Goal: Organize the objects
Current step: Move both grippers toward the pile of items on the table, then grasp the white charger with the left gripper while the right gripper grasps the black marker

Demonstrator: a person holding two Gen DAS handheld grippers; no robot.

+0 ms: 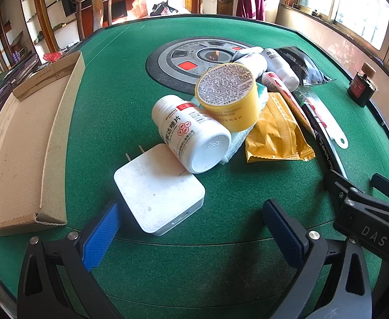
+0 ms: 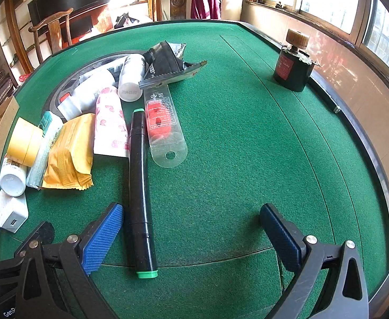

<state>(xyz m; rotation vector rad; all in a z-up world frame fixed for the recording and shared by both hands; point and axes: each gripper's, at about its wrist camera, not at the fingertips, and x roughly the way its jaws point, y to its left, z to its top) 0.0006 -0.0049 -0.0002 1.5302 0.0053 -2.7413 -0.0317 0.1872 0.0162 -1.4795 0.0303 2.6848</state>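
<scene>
A heap of small items lies mid-table on green felt. My left gripper (image 1: 191, 234) is open, its fingers straddling the near end of a white plug charger (image 1: 158, 188). Behind the charger lie a white pill bottle (image 1: 191, 133), a yellow round tub (image 1: 230, 95), a yellow packet (image 1: 276, 130) and white tubes. My right gripper (image 2: 191, 236) is open over the felt, with a black marker with green caps (image 2: 140, 186) lying just inside its left finger (image 2: 102, 239). A clear blister pack with a red item (image 2: 162, 125) and a pink-and-white tube (image 2: 110, 122) lie beyond.
An open cardboard box (image 1: 27, 143) sits at the table's left edge. A dark bottle with a brown cap (image 2: 294, 63) stands near the right rim. A round grey centre panel (image 1: 183, 61) lies under the heap. Wooden chairs stand behind the table.
</scene>
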